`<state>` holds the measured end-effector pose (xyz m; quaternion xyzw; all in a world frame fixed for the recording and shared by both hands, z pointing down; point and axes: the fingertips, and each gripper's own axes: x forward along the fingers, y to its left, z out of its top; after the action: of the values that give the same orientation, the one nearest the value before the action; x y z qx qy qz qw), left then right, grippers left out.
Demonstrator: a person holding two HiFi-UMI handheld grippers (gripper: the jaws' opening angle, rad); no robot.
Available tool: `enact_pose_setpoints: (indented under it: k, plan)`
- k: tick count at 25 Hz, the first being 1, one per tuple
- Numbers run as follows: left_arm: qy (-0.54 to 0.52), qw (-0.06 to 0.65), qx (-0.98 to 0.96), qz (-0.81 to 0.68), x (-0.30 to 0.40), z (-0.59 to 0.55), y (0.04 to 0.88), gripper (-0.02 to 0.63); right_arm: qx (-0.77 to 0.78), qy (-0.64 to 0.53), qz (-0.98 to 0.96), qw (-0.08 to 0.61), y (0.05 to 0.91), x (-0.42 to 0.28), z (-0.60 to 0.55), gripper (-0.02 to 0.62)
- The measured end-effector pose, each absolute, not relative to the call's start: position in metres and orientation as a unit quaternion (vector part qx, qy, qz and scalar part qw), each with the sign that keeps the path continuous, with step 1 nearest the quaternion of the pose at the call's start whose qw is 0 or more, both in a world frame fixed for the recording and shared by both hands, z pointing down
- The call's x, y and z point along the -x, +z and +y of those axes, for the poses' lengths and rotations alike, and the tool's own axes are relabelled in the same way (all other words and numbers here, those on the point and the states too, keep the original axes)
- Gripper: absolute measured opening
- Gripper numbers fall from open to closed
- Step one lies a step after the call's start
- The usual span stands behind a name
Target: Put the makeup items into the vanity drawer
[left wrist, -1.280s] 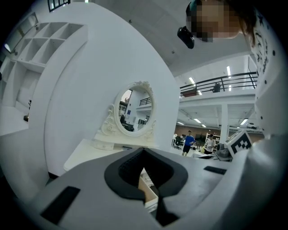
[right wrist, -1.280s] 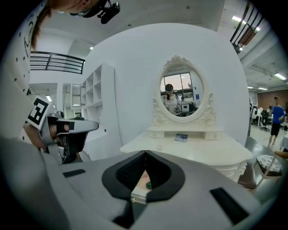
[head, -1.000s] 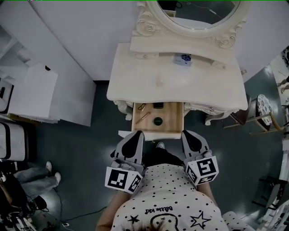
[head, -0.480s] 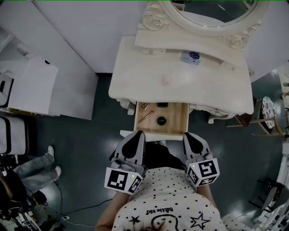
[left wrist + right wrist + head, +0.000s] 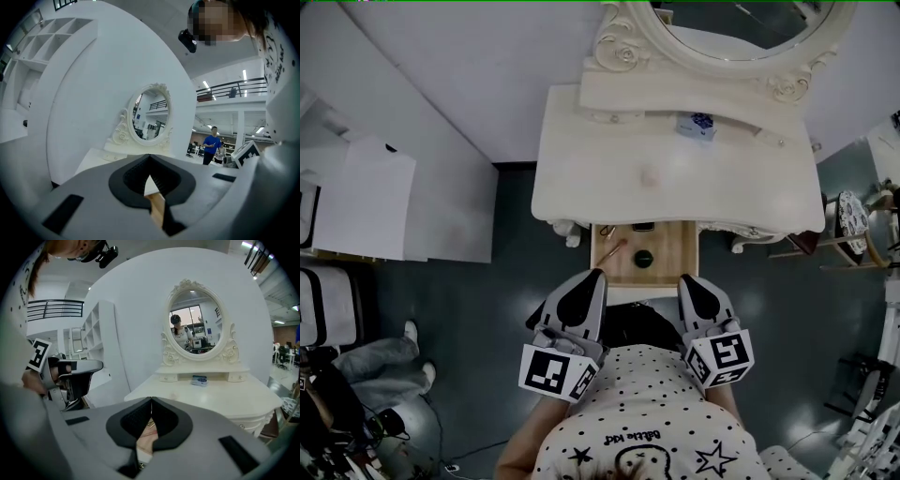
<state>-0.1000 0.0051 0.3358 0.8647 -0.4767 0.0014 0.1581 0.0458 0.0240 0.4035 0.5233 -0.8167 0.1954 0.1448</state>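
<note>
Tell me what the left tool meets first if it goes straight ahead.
Probably the open drawer, near its left front corner: the left tool points at it, though depth is unclear.

The cream counter (image 5: 609, 187) is standing below the oval mirror (image 5: 731, 28), carrying a small blue box (image 5: 695, 125) just under that mirror. Its open drawer (image 5: 673, 267) is holding a round dark compact (image 5: 642, 257) and a thin pencil (image 5: 612, 249), farther from the mirror.

Your vanity (image 5: 722, 187) is cream-white, its drawer (image 5: 675, 267) pale wood. Your shirt (image 5: 647, 403) is white with black dots.
</note>
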Motion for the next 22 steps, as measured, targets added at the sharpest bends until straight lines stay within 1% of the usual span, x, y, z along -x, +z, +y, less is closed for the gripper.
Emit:
enact_pose_setpoints:
  k: [6,15,22]
  plan:
    - [0.006,0.155,-0.873,-0.463,0.110,-0.001,0.340,0.002,-0.535,0.193,-0.811,0.134,0.403,-0.032,0.018,0.009]
    - [0.003,0.161,-0.866,-0.474,0.107,-0.013,0.341,0.002,-0.524,0.192,-0.818,0.138,0.403,-0.036,0.002,0.009]
    - [0.009,0.171,-0.857,-0.486,0.096,-0.017,0.341,0.002,-0.512,0.165,-0.826,0.169,0.401,-0.053,-0.034,0.012]
